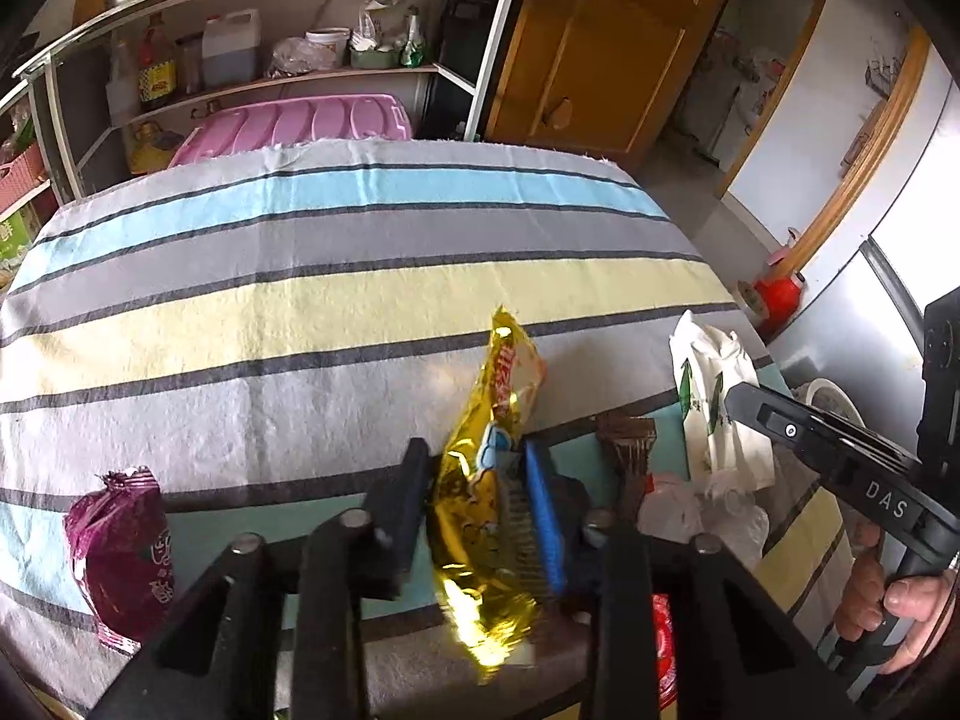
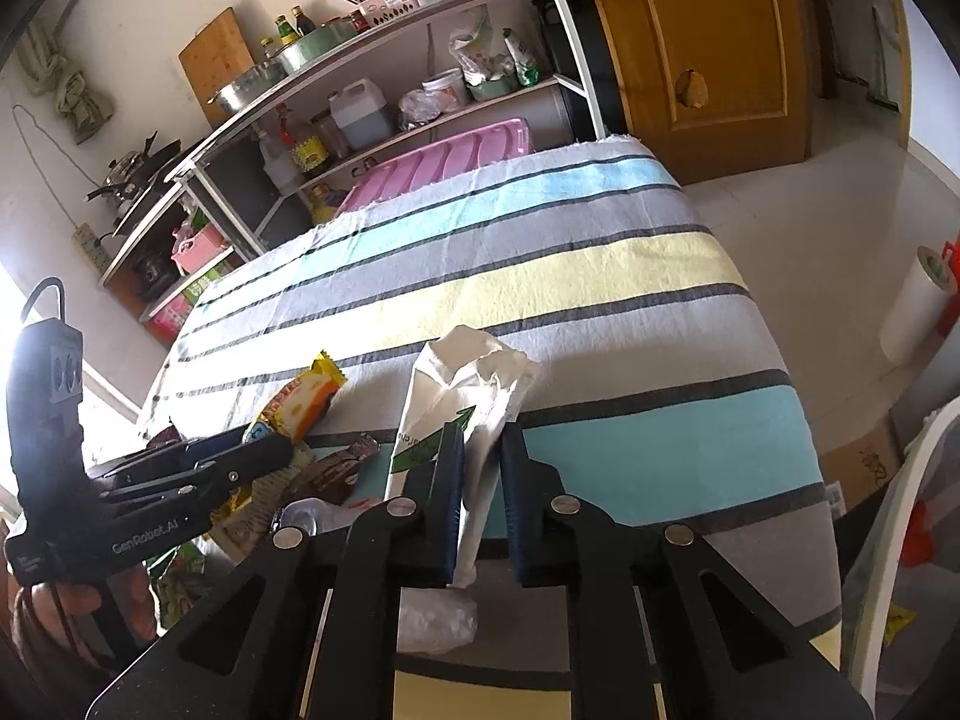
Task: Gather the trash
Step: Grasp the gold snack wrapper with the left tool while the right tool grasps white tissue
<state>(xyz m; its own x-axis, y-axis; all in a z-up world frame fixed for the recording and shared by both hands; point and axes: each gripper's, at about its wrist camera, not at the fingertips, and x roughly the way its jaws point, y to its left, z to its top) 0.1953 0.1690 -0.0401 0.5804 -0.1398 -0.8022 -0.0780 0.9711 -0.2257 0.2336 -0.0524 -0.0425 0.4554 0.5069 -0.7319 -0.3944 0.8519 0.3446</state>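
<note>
Left gripper [image 1: 474, 510] pinching gold wrapper [image 1: 480, 480] between its fingers [image 1: 543, 510], low centre of left view. Right gripper [image 2: 477, 504] clamped on white bag [image 2: 462, 414], low centre of right view. Purple wrapper [image 1: 120, 546] lying lower left on striped table [image 1: 300, 312]. Brown wrapper [image 1: 627, 450] just beside the white bag.

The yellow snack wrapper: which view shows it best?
The left wrist view: the yellow snack wrapper stands centred and close, clamped in the left tool, almost its full length visible. The right wrist view shows only its upper end, off to the side above the left tool.
</note>
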